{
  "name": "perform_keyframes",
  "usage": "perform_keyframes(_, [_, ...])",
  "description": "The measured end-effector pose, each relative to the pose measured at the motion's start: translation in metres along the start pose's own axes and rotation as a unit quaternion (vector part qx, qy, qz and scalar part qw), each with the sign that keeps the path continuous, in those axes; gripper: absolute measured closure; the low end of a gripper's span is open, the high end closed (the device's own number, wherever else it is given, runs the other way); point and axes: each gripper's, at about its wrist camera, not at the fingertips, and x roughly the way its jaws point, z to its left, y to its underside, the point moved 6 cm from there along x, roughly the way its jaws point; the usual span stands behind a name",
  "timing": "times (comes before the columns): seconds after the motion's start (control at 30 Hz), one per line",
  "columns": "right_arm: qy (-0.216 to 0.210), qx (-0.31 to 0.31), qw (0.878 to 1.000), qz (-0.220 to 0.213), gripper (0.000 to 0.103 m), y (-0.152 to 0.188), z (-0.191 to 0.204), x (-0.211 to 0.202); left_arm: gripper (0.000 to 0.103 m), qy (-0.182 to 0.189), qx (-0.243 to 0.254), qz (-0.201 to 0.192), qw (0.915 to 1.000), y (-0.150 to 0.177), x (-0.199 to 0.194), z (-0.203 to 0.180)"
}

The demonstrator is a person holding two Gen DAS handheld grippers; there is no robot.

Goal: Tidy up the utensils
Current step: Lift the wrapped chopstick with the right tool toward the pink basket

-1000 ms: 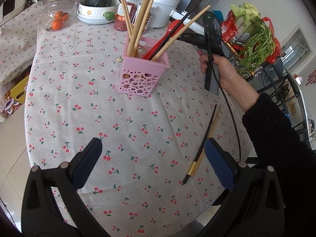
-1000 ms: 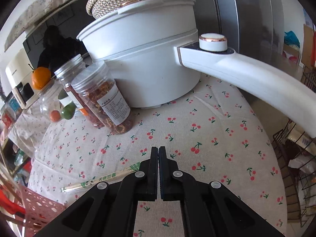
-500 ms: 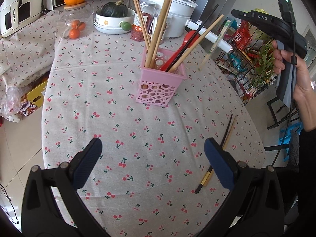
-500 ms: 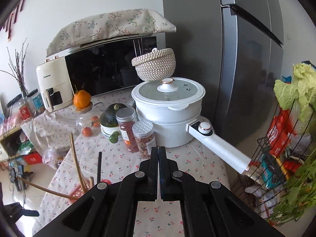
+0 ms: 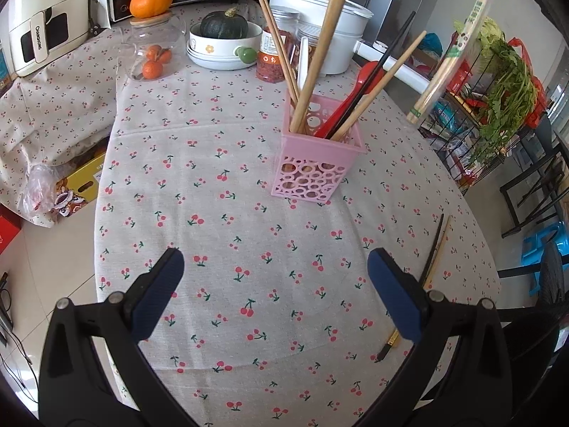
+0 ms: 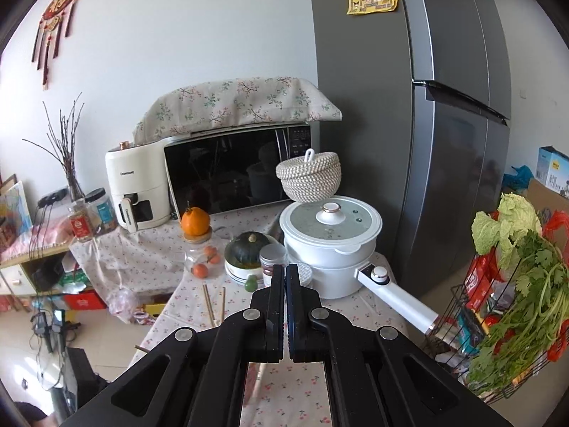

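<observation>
Just beside left claw (image 5: pixel 275 295), loose chopsticks (image 5: pixel 435 252)

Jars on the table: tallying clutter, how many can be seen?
3, maybe more hidden: a glass jar of small oranges, a red-filled jar by the bowl, another beside it, before the pot.

Pink holder (image 5: pixel 317 163) — chopsticks (image 5: pixel 319 57) upright.

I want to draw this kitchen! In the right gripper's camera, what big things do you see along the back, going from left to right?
Bare twigs in a vase → white air fryer → microwave → woven basket → grey fridge → wire rack of greens.
</observation>
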Motion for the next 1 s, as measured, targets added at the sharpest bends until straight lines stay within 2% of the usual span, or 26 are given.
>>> perform_keyframes(0.23, [-0.039,-0.006,0.999,-0.021,0.102,-0.022,0.045,-0.010,0.001,-0.001,0.001,-0.002,1.0000,0.001,-0.001,0.002])
perform_keyframes(0.53, [-0.040,0.001,0.999,-0.025,0.102,-0.019,0.064,0.021,0.001,0.005,0.000,-0.002,1.0000,0.000,-0.003,0.001])
perform_keyframes(0.9, [-0.048,0.024,0.999,0.003,0.102,0.004,0.065,0.059,0.001,0.010,-0.008,-0.004,0.9999,-0.001,-0.007,0.003])
perform_keyframes(1.0, [-0.071,0.019,0.997,0.035,0.101,0.019,0.065,0.056,0.001,0.013,-0.008,0.000,0.9999,0.002,-0.007,0.005])
